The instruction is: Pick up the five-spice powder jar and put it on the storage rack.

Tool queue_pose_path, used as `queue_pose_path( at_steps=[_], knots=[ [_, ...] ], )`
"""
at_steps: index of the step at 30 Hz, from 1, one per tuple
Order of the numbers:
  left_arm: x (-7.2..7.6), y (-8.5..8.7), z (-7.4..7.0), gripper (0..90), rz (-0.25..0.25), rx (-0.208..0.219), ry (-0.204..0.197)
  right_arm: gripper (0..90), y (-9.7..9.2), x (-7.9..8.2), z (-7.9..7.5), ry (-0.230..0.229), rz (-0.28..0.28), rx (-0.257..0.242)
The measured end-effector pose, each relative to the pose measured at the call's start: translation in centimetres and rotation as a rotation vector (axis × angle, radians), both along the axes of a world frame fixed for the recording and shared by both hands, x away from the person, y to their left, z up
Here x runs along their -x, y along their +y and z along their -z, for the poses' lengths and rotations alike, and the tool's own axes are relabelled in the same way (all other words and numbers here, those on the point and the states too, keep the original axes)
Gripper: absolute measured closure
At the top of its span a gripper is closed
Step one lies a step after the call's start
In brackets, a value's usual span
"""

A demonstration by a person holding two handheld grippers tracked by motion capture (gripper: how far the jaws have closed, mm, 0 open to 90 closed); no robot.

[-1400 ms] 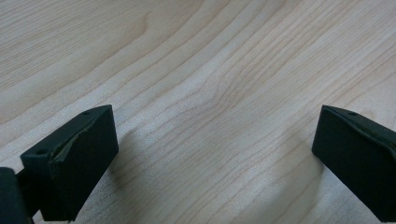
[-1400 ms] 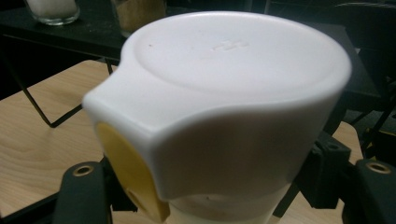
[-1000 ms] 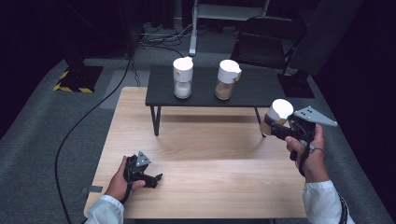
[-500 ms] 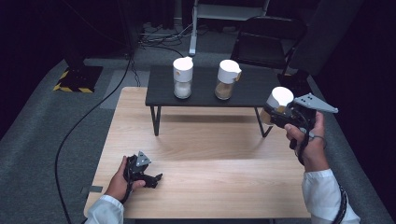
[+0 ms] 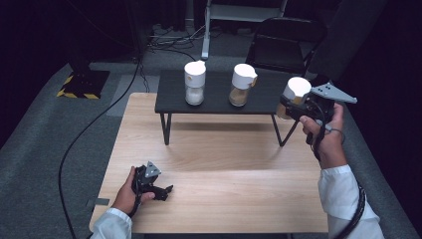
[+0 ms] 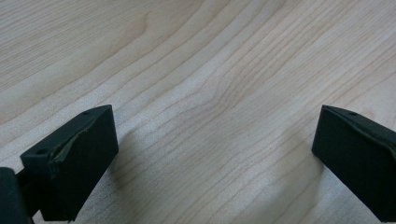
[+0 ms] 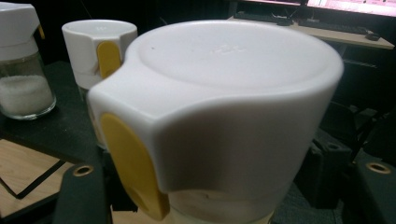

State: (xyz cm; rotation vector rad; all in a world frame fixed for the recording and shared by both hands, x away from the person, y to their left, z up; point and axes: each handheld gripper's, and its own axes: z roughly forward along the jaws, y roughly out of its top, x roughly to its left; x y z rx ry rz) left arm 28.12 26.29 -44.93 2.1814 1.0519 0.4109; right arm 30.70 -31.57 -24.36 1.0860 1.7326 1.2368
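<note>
My right gripper (image 5: pixel 291 107) is shut on a white-lidded jar (image 5: pixel 294 94) with a yellow spout tab, held in the air at the right end of the small black table (image 5: pixel 219 102). In the right gripper view the held jar (image 7: pixel 224 112) is very close, and its lid hides most of my jaws. Two more jars stand on the black table: one with white grains (image 5: pixel 194 83) and one with brown contents (image 5: pixel 242 84). My left gripper (image 5: pixel 164 190) rests low on the wooden table (image 5: pixel 224 164) near its front left, open, with bare wood between its fingers (image 6: pixel 74 158).
A black chair (image 5: pixel 283 45) stands behind the black table. A cable (image 5: pixel 94 124) runs across the grey floor at the left. A yellow-and-black striped base (image 5: pixel 82 82) sits at the far left.
My right gripper has lifted the jar up and away from me, toward the right end of the black table. The left gripper has stayed still.
</note>
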Motion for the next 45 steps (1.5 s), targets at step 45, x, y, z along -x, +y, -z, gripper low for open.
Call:
queue_pose_path(
  at_steps=[45],
  knots=[
    [0.0, 0.0, 0.0, 0.0, 0.001, 0.0, 0.0, 29.8, 3.2, -8.6, 1.3, 0.006, 0.077, -0.033]
  ],
)
